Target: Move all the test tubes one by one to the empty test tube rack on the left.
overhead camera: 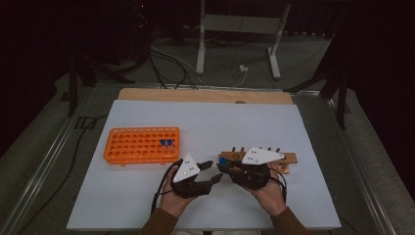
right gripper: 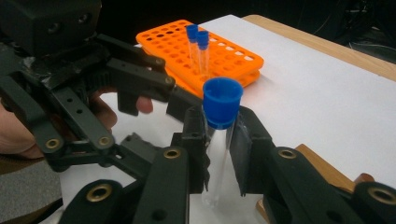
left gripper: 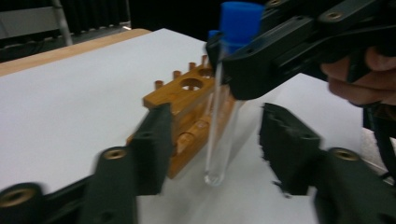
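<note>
A clear test tube (right gripper: 218,140) with a blue cap (right gripper: 222,101) stands upright between the pads of my right gripper (right gripper: 219,154), which is shut on it just under the cap. From the left gripper view, the tube (left gripper: 223,116) hangs above the white table. My left gripper (left gripper: 217,140) has a jaw on each side of its lower part, with a gap on both sides. In the high view the left gripper (overhead camera: 214,172) and right gripper (overhead camera: 224,165) meet at the table's front middle. A wooden tube rack (overhead camera: 288,157) lies just behind the right gripper.
An orange tube rack (overhead camera: 142,144) with many holes sits at the left, holding two blue-capped tubes (overhead camera: 166,143) near its right end. The white table sheet (overhead camera: 205,122) has a wooden strip along its far edge. Beyond it are a metal stand (overhead camera: 200,44) and floor cables.
</note>
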### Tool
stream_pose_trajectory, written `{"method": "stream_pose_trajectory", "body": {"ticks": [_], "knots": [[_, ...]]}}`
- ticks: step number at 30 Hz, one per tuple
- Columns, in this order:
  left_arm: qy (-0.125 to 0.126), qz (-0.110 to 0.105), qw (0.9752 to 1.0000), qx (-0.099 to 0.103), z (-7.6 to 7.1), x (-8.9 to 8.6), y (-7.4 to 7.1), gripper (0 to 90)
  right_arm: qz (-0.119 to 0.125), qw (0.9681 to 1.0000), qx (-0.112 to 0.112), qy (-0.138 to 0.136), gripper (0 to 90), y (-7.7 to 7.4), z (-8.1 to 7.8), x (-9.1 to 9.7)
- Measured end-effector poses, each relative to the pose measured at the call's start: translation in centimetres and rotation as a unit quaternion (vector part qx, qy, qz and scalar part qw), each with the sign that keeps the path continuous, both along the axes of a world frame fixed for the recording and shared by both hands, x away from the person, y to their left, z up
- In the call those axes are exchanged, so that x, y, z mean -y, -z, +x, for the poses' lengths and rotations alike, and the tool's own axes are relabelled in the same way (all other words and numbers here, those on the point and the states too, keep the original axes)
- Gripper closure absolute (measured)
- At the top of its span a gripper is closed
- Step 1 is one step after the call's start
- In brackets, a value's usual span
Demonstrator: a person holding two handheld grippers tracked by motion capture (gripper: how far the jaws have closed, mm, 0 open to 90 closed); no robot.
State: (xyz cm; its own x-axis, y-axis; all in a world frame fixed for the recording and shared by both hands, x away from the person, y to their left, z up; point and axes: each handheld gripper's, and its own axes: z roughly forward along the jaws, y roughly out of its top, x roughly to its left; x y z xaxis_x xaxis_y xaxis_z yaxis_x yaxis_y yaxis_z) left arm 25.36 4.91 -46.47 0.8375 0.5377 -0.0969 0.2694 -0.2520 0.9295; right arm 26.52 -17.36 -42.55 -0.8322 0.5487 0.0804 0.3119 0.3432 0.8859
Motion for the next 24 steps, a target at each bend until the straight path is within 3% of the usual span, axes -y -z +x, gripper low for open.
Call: {"method": "stream_pose_trajectory", "body": {"ticks": [4, 9, 19, 23, 24], "knots": [[0.005, 0.006, 1.0000, 0.003, -0.11, 0.24, 0.06, 65.5, 0.002, 1.0000, -0.005, -0.005, 76.5, 0.12, -0.03, -0.17], [0.005, 0.016, 0.9998, 0.010, -0.22, 0.35, 0.14, 75.0, 0.002, 0.9999, -0.006, -0.008, 76.5, 0.18, -0.06, -0.29], [0.006, 0.015, 0.9998, 0.011, -0.23, 0.19, 0.16, 78.4, 0.005, 0.9998, -0.010, -0.014, 75.9, 0.22, 0.00, -0.23], [0.001, 0.017, 0.9998, 0.009, -0.08, 0.02, 0.28, 78.5, 0.018, 0.9992, -0.019, -0.031, 61.7, 0.10, 0.19, 0.11], [-0.003, 0.016, 0.9998, 0.007, -0.02, -0.10, 0.34, 78.5, 0.022, 0.9991, -0.020, -0.031, 54.0, -0.07, 0.21, 0.29]]}}
